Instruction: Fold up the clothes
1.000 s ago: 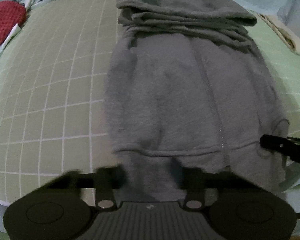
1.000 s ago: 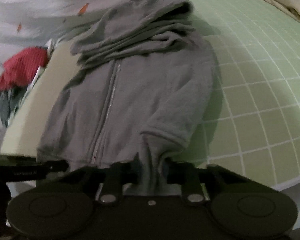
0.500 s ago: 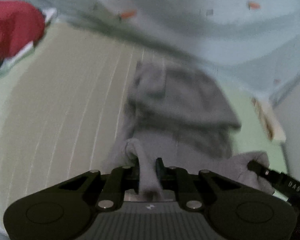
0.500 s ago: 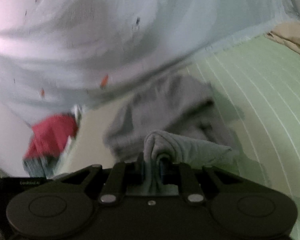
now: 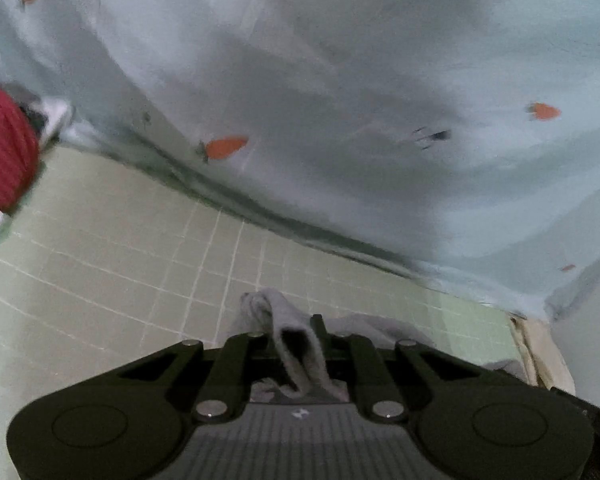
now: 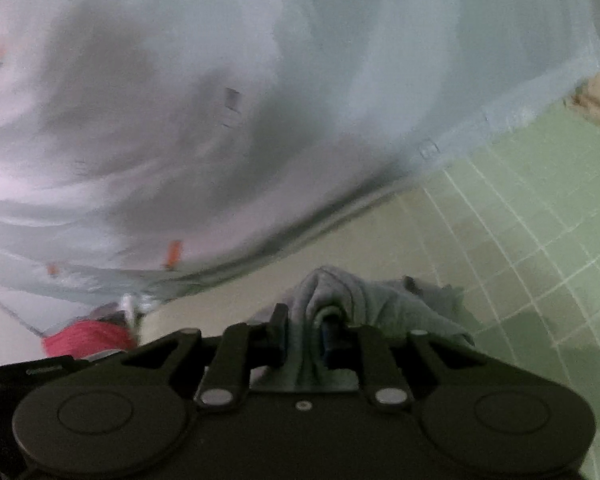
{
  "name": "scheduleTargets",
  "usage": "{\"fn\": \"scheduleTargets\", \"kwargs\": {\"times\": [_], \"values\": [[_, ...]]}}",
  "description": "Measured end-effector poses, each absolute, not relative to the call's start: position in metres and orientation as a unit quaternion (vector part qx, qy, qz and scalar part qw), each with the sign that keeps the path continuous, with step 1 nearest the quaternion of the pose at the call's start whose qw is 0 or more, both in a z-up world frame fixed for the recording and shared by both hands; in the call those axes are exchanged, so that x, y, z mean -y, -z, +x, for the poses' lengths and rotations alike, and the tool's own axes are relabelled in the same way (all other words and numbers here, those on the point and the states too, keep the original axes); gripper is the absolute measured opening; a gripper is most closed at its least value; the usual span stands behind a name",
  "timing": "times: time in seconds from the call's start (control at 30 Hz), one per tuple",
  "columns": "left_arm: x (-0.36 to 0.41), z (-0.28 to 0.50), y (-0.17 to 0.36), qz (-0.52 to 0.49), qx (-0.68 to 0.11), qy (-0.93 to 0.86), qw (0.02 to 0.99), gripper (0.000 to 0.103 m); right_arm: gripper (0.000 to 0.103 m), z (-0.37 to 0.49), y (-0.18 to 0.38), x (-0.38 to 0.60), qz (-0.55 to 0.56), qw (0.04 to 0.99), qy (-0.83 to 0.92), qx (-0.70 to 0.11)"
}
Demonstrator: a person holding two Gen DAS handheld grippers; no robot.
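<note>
The hoodie [image 5: 296,344] hangs between the left gripper's [image 5: 296,356] fingers, above the mat [image 5: 120,264]. A sheet [image 5: 340,100] rises behind the mat, and a bundle [image 5: 4,152] lies at the mat's far left. The right gripper [image 6: 306,328] pinches another fold of the hoodie [image 6: 364,300].

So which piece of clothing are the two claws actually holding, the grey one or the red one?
The grey hoodie: both the left gripper and right gripper pinch its fabric. The red garment lies untouched at the bed's far left.
</note>
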State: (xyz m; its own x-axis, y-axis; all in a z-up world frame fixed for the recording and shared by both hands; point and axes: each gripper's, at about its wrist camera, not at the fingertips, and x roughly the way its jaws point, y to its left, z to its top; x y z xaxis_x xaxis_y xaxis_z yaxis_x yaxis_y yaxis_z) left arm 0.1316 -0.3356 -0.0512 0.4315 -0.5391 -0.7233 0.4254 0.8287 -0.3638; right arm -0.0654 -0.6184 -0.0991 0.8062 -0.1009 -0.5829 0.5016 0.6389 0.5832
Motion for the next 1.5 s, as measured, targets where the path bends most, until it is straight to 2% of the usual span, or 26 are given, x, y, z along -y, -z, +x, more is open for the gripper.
{"fn": "scheduleTargets", "kwargs": {"times": [0.07, 0.17, 0.23, 0.27, 0.3, 0.33, 0.37, 0.4, 0.53, 0.67, 1.03, 1.2, 1.33, 1.4, 1.43, 1.47, 1.5], "values": [[0.348, 0.153, 0.075, -0.065, -0.476, 0.267, 0.835, 0.017, 0.032, -0.047, 0.119, 0.633, 0.397, 0.85, 0.199, -0.285], [0.35, 0.169, 0.098, -0.083, -0.494, 0.245, 0.83, 0.025, 0.038, -0.032, 0.137, 0.65, 0.411, 0.834, 0.218, -0.297], [0.341, 0.17, 0.1, -0.105, -0.486, 0.242, 0.833, 0.042, 0.042, -0.033, 0.14, 0.659, 0.425, 0.83, 0.215, -0.289], [0.337, 0.17, 0.099, -0.11, -0.479, 0.239, 0.837, 0.046, 0.047, -0.035, 0.139, 0.66, 0.427, 0.832, 0.218, -0.28], [0.332, 0.169, 0.097, -0.107, -0.47, 0.229, 0.845, 0.054, 0.051, -0.038, 0.137, 0.661, 0.423, 0.834, 0.233, -0.266], [0.329, 0.168, 0.094, -0.101, -0.461, 0.218, 0.854, 0.061, 0.069, -0.04, 0.13, 0.659, 0.405, 0.841, 0.258, -0.252], [0.326, 0.166, 0.091, -0.097, -0.452, 0.212, 0.861, 0.061, 0.091, -0.042, 0.122, 0.656, 0.375, 0.848, 0.285, -0.244], [0.322, 0.163, 0.087, -0.094, -0.443, 0.208, 0.867, 0.062, 0.096, -0.043, 0.114, 0.653, 0.345, 0.854, 0.31, -0.237], [0.314, 0.152, 0.08, -0.068, -0.431, 0.203, 0.877, 0.081, 0.097, -0.047, 0.097, 0.65, 0.268, 0.871, 0.334, -0.242], [0.316, 0.143, 0.084, -0.027, -0.438, 0.204, 0.875, 0.082, 0.098, -0.052, 0.1, 0.637, 0.241, 0.876, 0.325, -0.262], [0.324, 0.14, 0.113, 0.003, -0.481, 0.214, 0.85, 0.083, 0.099, -0.045, 0.126, 0.61, 0.24, 0.877, 0.287, -0.302], [0.326, 0.15, 0.121, 0.003, -0.481, 0.205, 0.853, 0.083, 0.098, -0.02, 0.129, 0.6, 0.178, 0.893, 0.269, -0.314], [0.325, 0.166, 0.119, -0.023, -0.471, 0.191, 0.861, 0.082, 0.078, 0.004, 0.125, 0.589, 0.104, 0.916, 0.236, -0.308], [0.325, 0.176, 0.118, -0.041, -0.467, 0.188, 0.863, 0.081, 0.065, 0.019, 0.128, 0.585, 0.08, 0.92, 0.215, -0.318], [0.326, 0.181, 0.118, -0.047, -0.466, 0.188, 0.863, 0.081, 0.053, 0.027, 0.13, 0.584, 0.068, 0.921, 0.205, -0.324], [0.328, 0.184, 0.118, -0.05, -0.465, 0.189, 0.864, 0.081, 0.046, 0.034, 0.132, 0.583, 0.059, 0.921, 0.196, -0.33], [0.33, 0.187, 0.118, -0.05, -0.462, 0.191, 0.864, 0.08, 0.045, 0.041, 0.137, 0.585, 0.062, 0.917, 0.194, -0.342]]}}
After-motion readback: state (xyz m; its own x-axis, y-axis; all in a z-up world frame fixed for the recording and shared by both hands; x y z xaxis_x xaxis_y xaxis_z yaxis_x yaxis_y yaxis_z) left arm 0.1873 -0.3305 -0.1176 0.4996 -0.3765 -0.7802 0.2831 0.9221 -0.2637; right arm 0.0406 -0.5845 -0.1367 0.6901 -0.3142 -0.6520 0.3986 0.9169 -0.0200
